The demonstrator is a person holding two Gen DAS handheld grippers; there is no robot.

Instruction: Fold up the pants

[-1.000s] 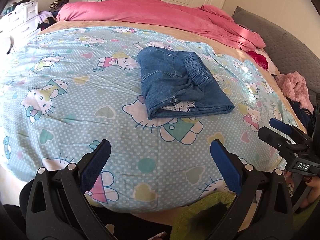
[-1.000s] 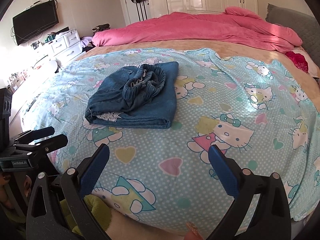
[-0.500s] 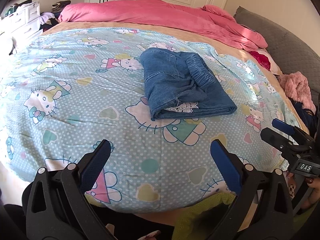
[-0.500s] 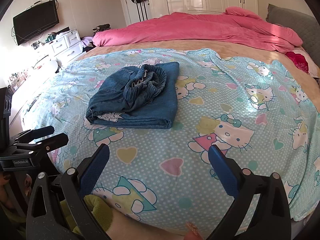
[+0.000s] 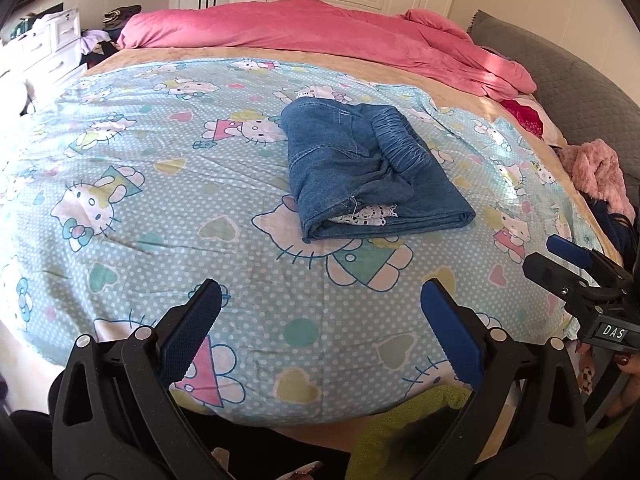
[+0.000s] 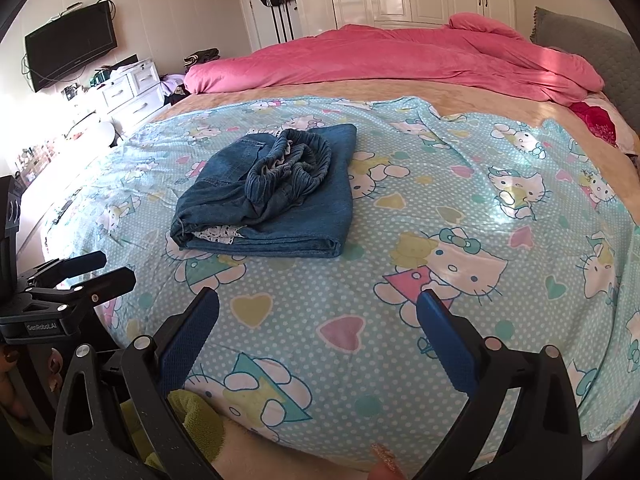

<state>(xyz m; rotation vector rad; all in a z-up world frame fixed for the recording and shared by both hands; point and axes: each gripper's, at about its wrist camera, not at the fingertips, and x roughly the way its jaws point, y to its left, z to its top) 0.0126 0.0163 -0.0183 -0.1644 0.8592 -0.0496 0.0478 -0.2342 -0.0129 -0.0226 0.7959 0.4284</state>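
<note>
The pants [image 5: 368, 176] lie folded into a compact denim bundle near the middle of the bed [image 5: 152, 184], on the cartoon-cat sheet, with the elastic waistband bunched on top and a scrap of white lace lining poking out at the near edge. Both claws sit at the near edge of the bed, well apart from the bundle: the left claw [image 5: 320, 320] has its blue-padded fingers spread wide with nothing between them, and the right claw [image 6: 318, 322] is likewise spread and empty. Each also shows in the other's view, the right claw at the right edge of the left wrist view, the left claw at the left edge of the right wrist view. Judged from how things lie, the folding looks essentially done, so the risks are small ones. The waistband is heaped loosely rather than pressed flat (it stands proud of the layers beneath), so it may spring open or slide off if the bed is jostled. Any further tidying pinch could catch only the top layer and drag the stack askew, or snag the sheet beneath and pull it into wrinkles. The pink duvet [image 5: 328, 36] at the far side and the pink fluffy item [image 5: 596, 176] to the right are well clear.
</note>
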